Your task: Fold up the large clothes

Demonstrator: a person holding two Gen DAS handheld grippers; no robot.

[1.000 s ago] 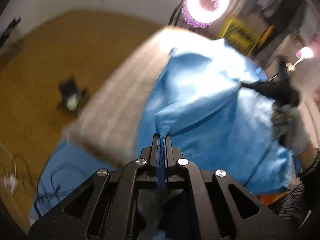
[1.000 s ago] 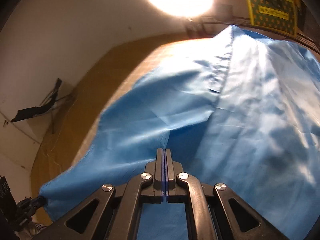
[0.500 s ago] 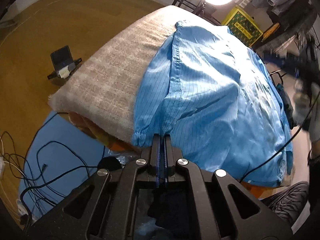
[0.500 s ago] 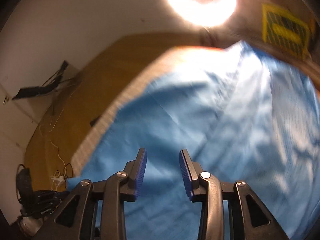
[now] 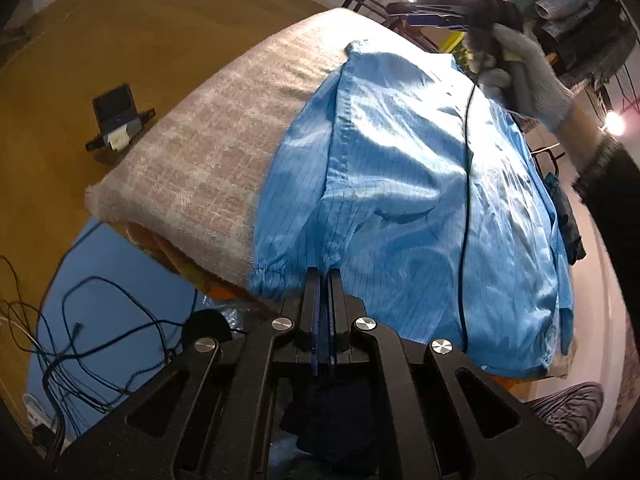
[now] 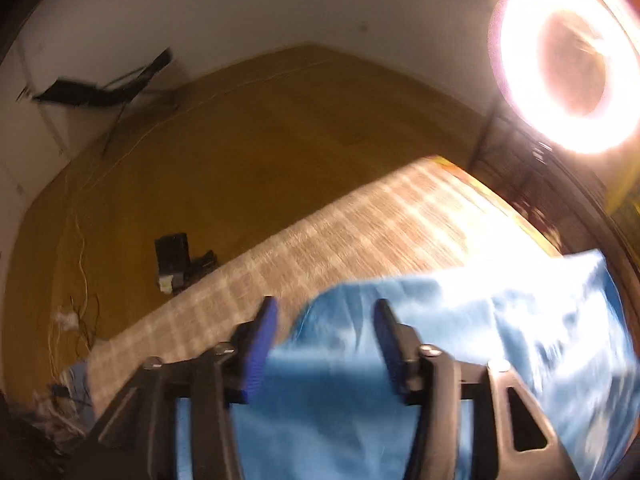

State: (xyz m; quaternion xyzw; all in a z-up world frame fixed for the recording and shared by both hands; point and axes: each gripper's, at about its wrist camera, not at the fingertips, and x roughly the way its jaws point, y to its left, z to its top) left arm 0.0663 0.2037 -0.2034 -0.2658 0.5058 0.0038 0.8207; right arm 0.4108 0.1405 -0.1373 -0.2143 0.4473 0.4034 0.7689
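We are in the middle of a fold on the blue garment, which lies spread over the checked blanket covering the surface, its near hem hanging at the front edge. Our left tongs are pressed shut on that near hem, just beside the gathered cuff, with a pinch of blue cloth caught between the blades. Our right tongs have just been opening and stand wide apart with nothing between them; in the right wrist view they hover above the garment's far edge, where it meets the blanket. In the left wrist view the gloved right hand holds its tool up over the far side of the cloth, clear of it, with a black cable trailing across the fabric.

We judge that one fold has been laid and let go on the right side while the left corner is held. The next move calls for bringing the open right tongs down onto a fresh edge or corner and closing on a single layer, keeping the cable from dragging the cloth, so that both hands can carry the next fold together.
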